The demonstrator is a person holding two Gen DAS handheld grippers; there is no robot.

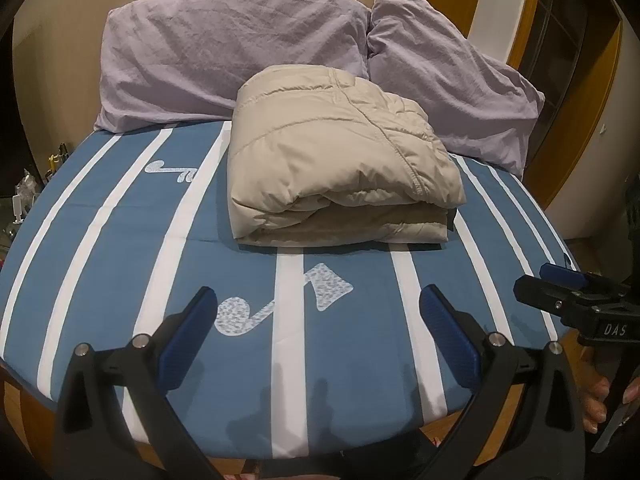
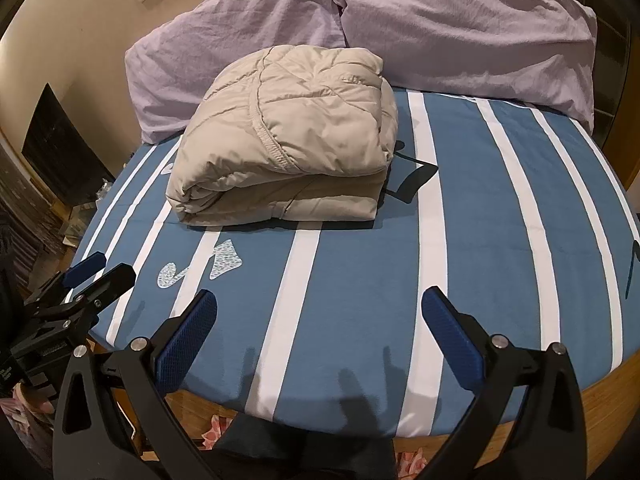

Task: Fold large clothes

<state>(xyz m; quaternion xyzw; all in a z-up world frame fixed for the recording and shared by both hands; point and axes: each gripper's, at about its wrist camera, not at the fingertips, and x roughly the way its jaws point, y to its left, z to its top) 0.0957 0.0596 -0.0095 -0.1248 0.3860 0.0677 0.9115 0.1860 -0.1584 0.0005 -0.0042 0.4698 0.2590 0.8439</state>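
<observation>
A beige quilted jacket (image 1: 340, 160) (image 2: 288, 140) lies folded into a thick bundle on the blue and white striped bed sheet (image 1: 120, 240) (image 2: 480, 240), near the pillows. My left gripper (image 1: 318, 292) hovers open over the foot end of the bed, well short of the jacket, with nothing between its blue pads. My right gripper (image 2: 320, 294) is open too, also empty, at the same near edge. Each gripper appears from the side in the other's view: the right gripper (image 1: 560, 276) at the right edge, the left gripper (image 2: 100, 268) at the left edge.
Two lilac pillows (image 1: 224, 52) (image 1: 448, 80) lean against the wall behind the jacket. A hand (image 1: 596, 400) holds the right gripper's handle. The wooden bed frame (image 2: 600, 420) shows below the mattress. Small clutter (image 1: 24, 192) sits beside the bed's left side.
</observation>
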